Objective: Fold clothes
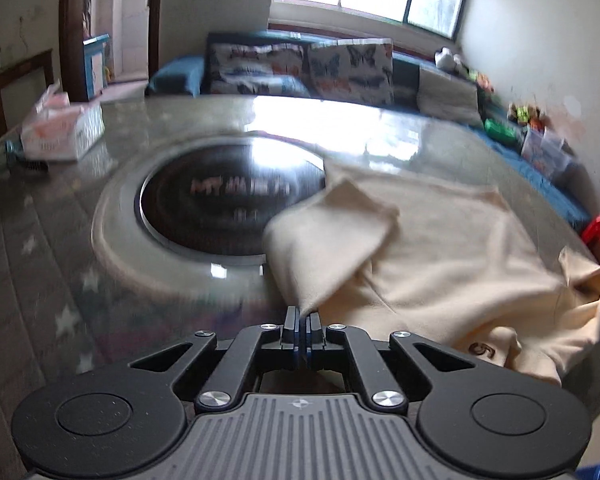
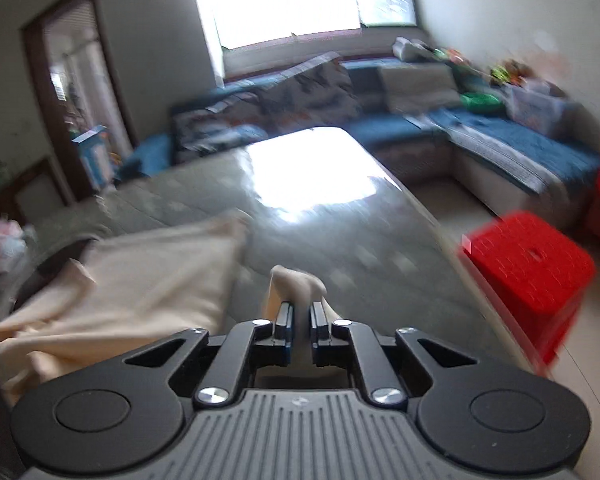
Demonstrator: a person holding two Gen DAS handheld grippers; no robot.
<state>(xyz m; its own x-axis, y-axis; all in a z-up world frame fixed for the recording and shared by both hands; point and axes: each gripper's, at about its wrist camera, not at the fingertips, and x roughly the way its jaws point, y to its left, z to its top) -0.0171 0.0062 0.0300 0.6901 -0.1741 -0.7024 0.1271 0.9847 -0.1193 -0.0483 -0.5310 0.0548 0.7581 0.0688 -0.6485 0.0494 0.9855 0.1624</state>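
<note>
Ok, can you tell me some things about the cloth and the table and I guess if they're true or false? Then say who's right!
1. Both grippers pinch the cream garment. True: the left gripper and the right gripper are each shut on a bit of it.
2. The stool beside the table is blue. False: the stool is red.
3. A black round plate sits in the table. True.
4. The garment is folded into a neat square. False: it lies rumpled, partly lifted.
5. A tissue box stands on the table. True.

both wrist views look down close over the table (image 1: 80,240), sharing the sofa (image 2: 500,136)
</note>
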